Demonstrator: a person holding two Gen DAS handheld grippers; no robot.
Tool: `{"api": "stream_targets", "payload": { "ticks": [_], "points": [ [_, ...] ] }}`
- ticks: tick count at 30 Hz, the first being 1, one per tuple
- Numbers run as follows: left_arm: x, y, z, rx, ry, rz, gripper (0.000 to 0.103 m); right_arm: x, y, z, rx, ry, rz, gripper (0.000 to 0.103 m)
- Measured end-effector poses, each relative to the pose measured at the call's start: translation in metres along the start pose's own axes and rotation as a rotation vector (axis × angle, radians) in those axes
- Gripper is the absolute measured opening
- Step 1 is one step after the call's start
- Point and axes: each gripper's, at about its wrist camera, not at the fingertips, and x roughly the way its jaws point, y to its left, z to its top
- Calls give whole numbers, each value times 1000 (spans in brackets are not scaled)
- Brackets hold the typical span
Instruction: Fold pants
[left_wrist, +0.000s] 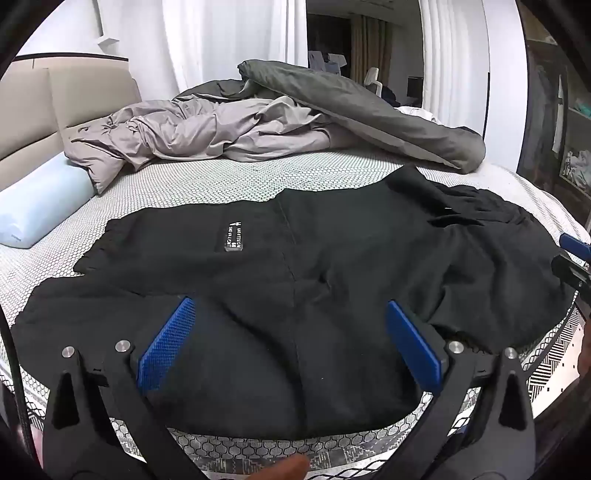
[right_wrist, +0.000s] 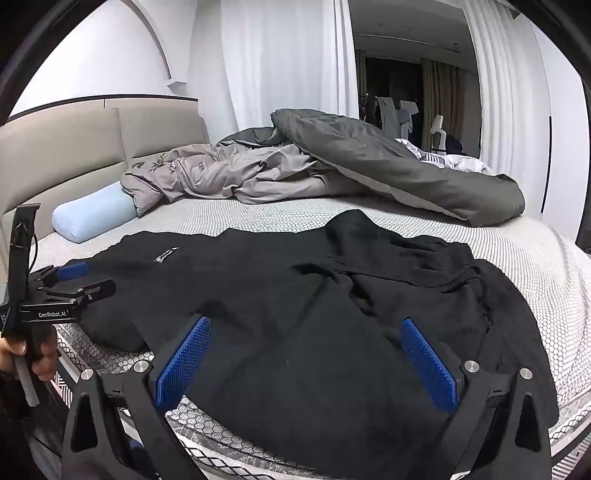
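Black pants lie spread across the near part of the bed, with a small white-lettered label on top; they also show in the right wrist view. The gathered waistband lies bunched at the right. My left gripper is open, its blue pads just above the near fabric, holding nothing. My right gripper is open over the near edge of the pants, empty. The left gripper also shows at the left in the right wrist view.
A crumpled grey duvet and a dark grey cover lie at the back of the bed. A light blue pillow sits at the left by the beige headboard. The patterned mattress edge runs along the front.
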Motion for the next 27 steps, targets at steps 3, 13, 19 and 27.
{"api": "stream_targets", "payload": {
  "ticks": [3,13,19,27],
  "points": [
    [0,0,0,0,-1,1,102,-1,1,-1,-4,5,-1,103],
    [-2,1,0,-1,-4,1,102,-1,1,-1,-9,11,-1,103],
    [-3,3,0,0,-4,-1,102,0,1,0,-11,11,-5,103],
    [-3,3,0,0,-5,-1,102,0,1,0,-13,9,-7,103]
  ]
}}
